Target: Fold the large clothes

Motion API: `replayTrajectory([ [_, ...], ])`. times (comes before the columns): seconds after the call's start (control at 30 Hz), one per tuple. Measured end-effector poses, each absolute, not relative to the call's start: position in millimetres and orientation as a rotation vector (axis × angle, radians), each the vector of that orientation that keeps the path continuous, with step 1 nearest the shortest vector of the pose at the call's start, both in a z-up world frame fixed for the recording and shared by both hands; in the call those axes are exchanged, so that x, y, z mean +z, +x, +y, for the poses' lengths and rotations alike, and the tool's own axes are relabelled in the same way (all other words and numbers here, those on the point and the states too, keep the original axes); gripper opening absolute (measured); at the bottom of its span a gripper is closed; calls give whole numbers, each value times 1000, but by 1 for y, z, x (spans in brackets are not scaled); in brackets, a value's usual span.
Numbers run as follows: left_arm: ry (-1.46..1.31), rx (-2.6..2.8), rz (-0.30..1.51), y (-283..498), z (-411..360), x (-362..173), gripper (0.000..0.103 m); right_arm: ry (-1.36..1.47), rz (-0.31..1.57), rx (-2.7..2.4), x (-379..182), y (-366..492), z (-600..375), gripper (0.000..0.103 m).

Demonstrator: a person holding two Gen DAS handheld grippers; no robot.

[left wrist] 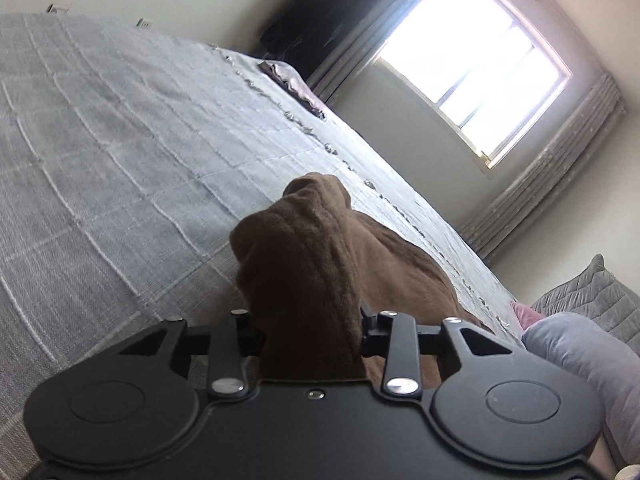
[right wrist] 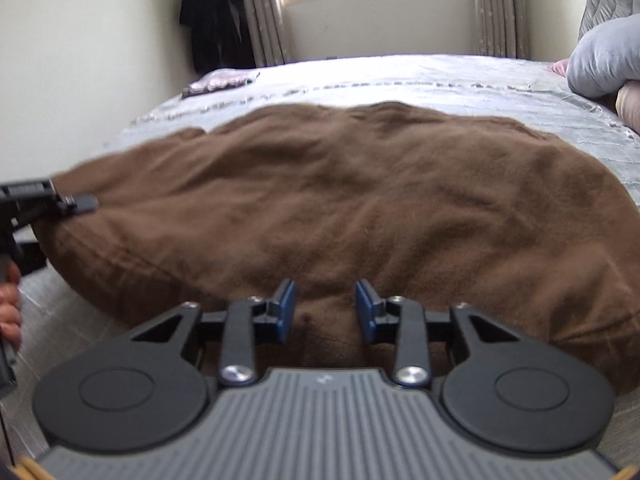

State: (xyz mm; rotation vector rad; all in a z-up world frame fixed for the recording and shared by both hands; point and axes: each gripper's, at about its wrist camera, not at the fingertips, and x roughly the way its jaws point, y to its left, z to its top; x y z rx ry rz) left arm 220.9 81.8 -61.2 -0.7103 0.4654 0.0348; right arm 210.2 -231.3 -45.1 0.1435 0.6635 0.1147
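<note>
Bedroom: grey bedspread (right wrist: pixel 440 80) under a window (left wrist: pixel 476 60), pillow (right wrist: pixel 600 60) at far right. Brown garment (right wrist: pixel 340 200) lies spread on the bed ahead of the right gripper (right wrist: pixel 325 308), whose blue pads stand apart over its near edge. Left gripper (left wrist: pixel 312 328) is clamped on a bunched fold of the garment, lifted clear of the bed.

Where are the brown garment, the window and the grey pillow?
brown garment (right wrist: pixel 360 200), right wrist view, middle of the spread cloth.
window (left wrist: pixel 476 64), left wrist view, bright pane.
grey pillow (right wrist: pixel 604 60), right wrist view, its rounded side.
</note>
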Motion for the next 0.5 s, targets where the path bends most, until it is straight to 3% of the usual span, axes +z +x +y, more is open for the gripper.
replayTrajectory([
  [0.27,-511,-97,319,210,44,-10,32,158,704,127,-55,220,-231,33],
  [0.5,-329,-356,183,205,-37,35,31,179,694,143,-57,217,-233,33],
])
